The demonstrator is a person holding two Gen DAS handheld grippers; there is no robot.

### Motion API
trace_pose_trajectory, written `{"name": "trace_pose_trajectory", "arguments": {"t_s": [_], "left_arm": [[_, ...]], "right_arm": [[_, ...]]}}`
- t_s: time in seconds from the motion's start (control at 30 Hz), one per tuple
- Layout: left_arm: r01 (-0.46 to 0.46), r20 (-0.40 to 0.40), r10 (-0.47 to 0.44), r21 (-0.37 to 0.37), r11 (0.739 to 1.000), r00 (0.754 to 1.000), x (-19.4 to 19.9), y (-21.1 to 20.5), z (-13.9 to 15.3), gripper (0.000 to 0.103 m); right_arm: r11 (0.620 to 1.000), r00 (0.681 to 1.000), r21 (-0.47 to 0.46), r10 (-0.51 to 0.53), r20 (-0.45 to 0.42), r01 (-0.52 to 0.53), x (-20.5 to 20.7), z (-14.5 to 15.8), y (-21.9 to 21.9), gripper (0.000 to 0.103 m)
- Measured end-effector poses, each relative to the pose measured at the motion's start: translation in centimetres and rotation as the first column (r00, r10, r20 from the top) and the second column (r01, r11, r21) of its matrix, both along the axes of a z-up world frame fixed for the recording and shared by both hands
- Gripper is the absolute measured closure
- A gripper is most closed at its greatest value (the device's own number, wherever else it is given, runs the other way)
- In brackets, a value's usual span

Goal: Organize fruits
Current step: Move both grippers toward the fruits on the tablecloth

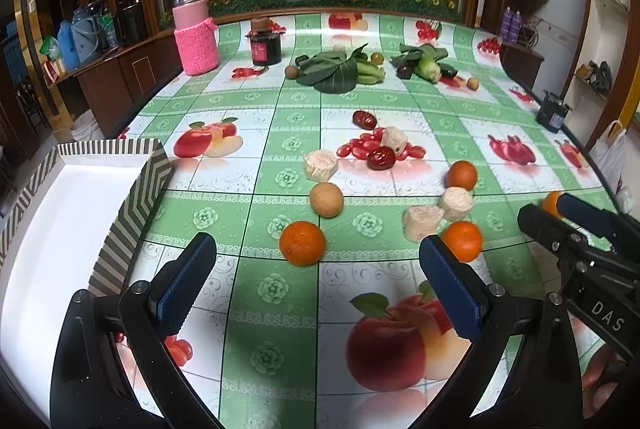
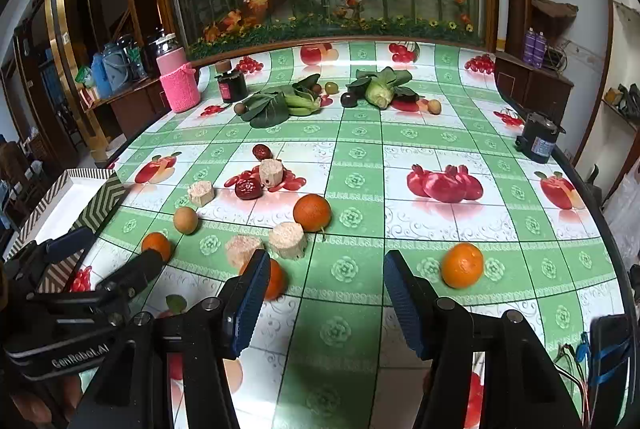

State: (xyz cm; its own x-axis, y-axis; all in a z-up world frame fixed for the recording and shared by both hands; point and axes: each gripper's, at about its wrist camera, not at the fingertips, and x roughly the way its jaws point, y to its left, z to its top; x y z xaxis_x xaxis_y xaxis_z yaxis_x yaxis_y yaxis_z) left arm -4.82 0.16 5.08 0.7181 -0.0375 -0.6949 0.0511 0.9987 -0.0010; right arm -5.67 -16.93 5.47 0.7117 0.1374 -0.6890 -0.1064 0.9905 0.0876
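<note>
Several oranges lie on the fruit-print tablecloth: one just ahead of my open, empty left gripper, one by its right finger, one farther back. A tan round fruit, two red dates and pale cut chunks lie among them. My right gripper is open and empty; an orange lies just right of it, another behind its left finger. A white tray with a striped rim sits at the left.
Leafy greens, green bananas and small fruits lie at the back. A pink-sleeved bottle and dark jar stand back left. A dark can stands at the right edge. A planter wall closes the back.
</note>
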Motion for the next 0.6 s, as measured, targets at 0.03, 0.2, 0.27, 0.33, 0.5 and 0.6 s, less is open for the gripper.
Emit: {"name": "trace_pose_trajectory", "arguments": {"t_s": [0.03,0.2,0.27,0.33,0.5,0.6], "left_arm": [[0.002,0.001,-0.002,-0.004,1.000,1.000,-0.1,0.0,0.1,0.000],[0.017,-0.004,-0.017,-0.013,1.000,1.000,-0.5,-0.3,0.0,0.000],[0.020,-0.008,-0.020,-0.014,1.000,1.000,-0.6,-0.3,-0.1,0.000],[0.026,-0.013,-0.026,-0.021,0.999,1.000,-0.8,-0.4,-0.1,0.000],[0.044,-0.018,-0.044,-0.022,0.999,0.999,-1.0,-0.6,-0.3,0.000],[0.074,-0.022,-0.075,-0.016,0.997,0.997,-1.0,-1.1,-0.4,0.000]], "right_arm": [[1.000,1.000,0.005,0.004,0.001,-0.004,-0.2,-0.1,-0.2,0.045],[1.000,1.000,0.007,0.022,0.012,-0.022,-1.2,0.1,-0.8,0.045],[1.000,1.000,-0.005,0.026,0.012,-0.026,-1.5,-0.1,-0.8,0.045],[0.999,0.999,-0.020,0.028,0.015,-0.028,-1.7,-0.1,-0.9,0.045],[1.000,1.000,-0.013,0.022,0.010,-0.022,-2.1,-0.5,-1.8,0.045],[1.000,1.000,0.012,0.025,0.005,-0.025,-2.2,-0.6,-2.4,0.045]]}}
